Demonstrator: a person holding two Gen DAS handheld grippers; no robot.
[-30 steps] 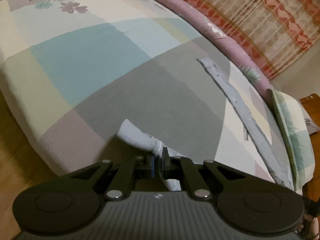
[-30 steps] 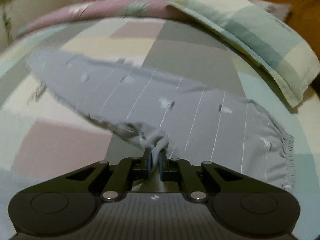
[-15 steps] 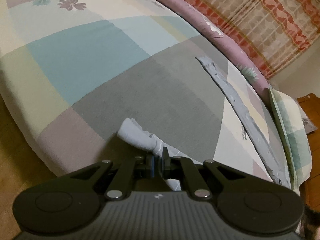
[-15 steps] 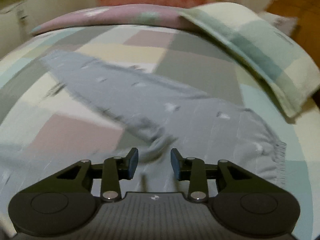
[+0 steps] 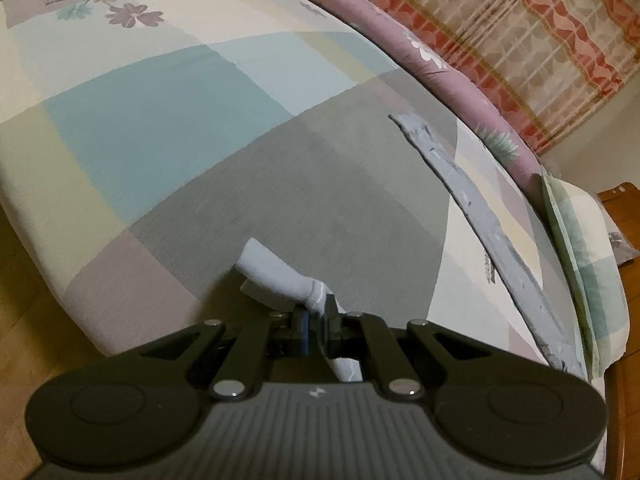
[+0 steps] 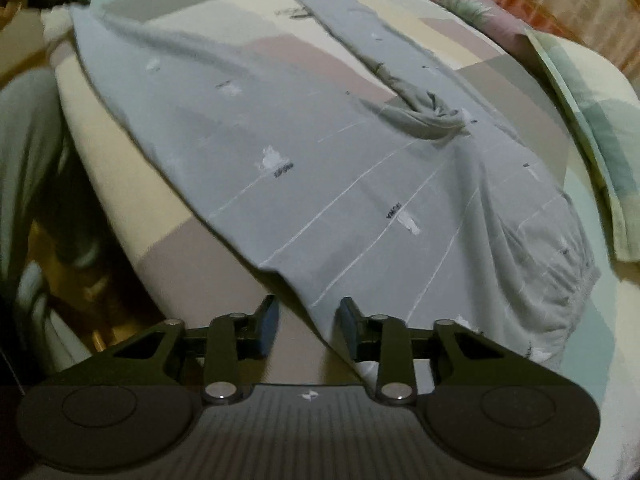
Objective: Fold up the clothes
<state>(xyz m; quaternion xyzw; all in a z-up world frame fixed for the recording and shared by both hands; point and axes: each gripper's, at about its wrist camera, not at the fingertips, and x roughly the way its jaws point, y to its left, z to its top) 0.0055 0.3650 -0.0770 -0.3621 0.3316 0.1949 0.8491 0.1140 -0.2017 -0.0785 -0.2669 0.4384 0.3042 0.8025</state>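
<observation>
Grey trousers (image 6: 360, 184) lie spread flat across the bed (image 5: 168, 128). Left gripper (image 5: 316, 322) is clamped tight on a bunched cuff at the bed's edge. Right gripper (image 6: 308, 328) has jaws apart, straddling the trousers' near edge, gripping nothing.

left gripper (image 5: 316, 320) clamped, right gripper (image 6: 306, 330) jaws apart

The grey pinstriped cloth garment (image 6: 360, 184) spread on the bed carries small dark printed words beside white patches, one near its middle and another toward four o'clock from it, but the letters are blurred and upside down and cannot be read. A further dark line of print sits on the pale patchwork bedsheet (image 6: 240, 12) at twelve o'clock, also illegible. Each black plastic tool body (image 5: 316, 393) bears only a tiny white emblem, not lettering.
</observation>
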